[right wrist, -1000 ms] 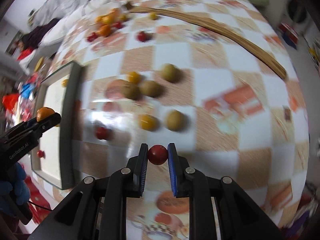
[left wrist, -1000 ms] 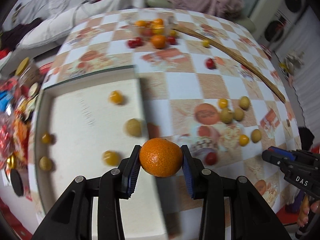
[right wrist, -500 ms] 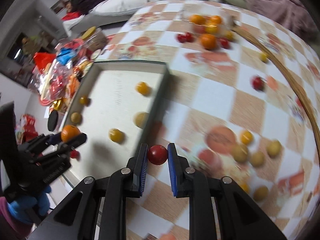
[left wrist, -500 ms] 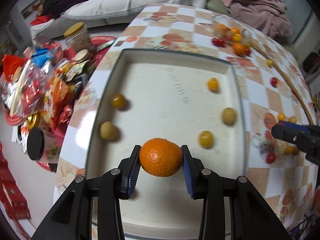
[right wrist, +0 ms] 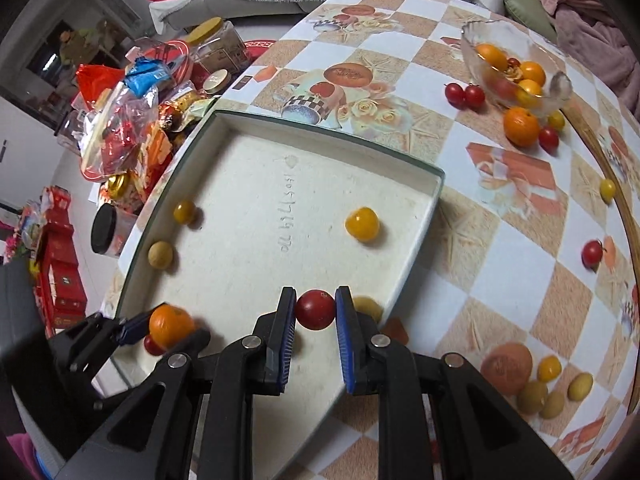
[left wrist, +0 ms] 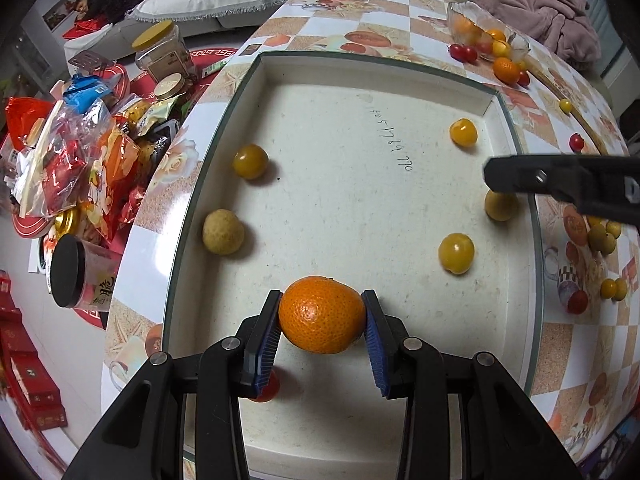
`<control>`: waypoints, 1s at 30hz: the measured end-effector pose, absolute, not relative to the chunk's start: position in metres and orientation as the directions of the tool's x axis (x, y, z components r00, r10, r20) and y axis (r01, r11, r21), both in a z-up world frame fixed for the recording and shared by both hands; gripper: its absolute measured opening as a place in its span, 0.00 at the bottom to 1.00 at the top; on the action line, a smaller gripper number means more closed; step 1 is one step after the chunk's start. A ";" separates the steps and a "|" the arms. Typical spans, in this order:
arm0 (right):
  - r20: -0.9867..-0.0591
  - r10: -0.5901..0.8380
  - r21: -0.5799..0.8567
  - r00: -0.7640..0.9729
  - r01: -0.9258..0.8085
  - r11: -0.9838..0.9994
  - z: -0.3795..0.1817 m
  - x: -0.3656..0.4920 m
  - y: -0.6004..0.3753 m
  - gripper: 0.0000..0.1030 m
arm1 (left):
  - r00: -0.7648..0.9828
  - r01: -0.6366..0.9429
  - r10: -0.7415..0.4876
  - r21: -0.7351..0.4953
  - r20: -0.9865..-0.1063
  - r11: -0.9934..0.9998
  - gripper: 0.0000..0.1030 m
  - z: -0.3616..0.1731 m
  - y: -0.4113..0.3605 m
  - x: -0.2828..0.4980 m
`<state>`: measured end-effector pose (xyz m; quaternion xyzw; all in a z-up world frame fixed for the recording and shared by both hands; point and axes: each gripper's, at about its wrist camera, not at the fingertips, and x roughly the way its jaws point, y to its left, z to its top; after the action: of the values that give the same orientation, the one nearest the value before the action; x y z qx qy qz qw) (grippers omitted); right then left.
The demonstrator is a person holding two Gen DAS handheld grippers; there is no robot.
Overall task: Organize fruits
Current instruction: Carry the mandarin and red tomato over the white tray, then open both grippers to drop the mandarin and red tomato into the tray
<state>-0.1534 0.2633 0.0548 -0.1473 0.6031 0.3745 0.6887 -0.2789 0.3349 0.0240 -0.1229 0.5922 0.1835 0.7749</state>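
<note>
Cluttered living room, sofa behind; checkered surface [right wrist: 500,248] carrying a white tray [left wrist: 224,128], with snack packets [left wrist: 80,152] heaped off its left edge. Left gripper [left wrist: 322,316] clamped on an orange [left wrist: 322,314], held over the tray's near end. Right gripper [right wrist: 316,310] pinching a red tomato [right wrist: 316,309] above the tray's right rim.

Partway through, by the look of it: five small yellow and tan fruits lying apart inside the tray, plus another red one [left wrist: 266,386] half hidden under the left gripper's finger. Plenty left outside: a cluster of yellow-green fruits [right wrist: 552,388] near the right edge, loose tomatoes, a second orange [right wrist: 520,126] beside the glass bowl [right wrist: 476,36], itself holding several fruits.

Hard to tell whether either held fruit touches the tray floor. Tan fruit [left wrist: 498,206] by the right wall partly covered by the right gripper in the left view. Sorting rule, if any, not readable from the layout.
</note>
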 end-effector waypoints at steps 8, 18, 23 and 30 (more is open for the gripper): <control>-0.961 0.276 0.179 0.012 -0.733 0.657 0.039 -0.148 0.284 0.21 | 0.226 -0.421 0.140 0.033 -0.964 0.907 0.39 0.019 0.337 -0.279; -0.975 0.222 0.129 0.020 -0.759 0.638 0.024 -0.149 0.297 0.24 | 0.218 -0.394 0.188 0.090 -0.958 0.915 0.53 0.021 0.333 -0.277; -0.974 0.228 0.131 0.022 -0.762 0.634 0.025 -0.147 0.301 0.69 | 0.233 -0.396 0.197 0.092 -0.952 0.914 0.68 0.026 0.336 -0.280; -0.946 0.322 0.196 0.046 -0.710 0.676 0.047 -0.136 0.288 0.82 | 0.205 -0.369 0.188 0.102 -0.961 0.924 0.68 0.022 0.334 -0.281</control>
<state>-0.1361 0.2880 0.0474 -0.1656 0.5853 0.3665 0.7041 -0.2807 0.3336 0.0225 -0.0750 0.6042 0.1803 0.7725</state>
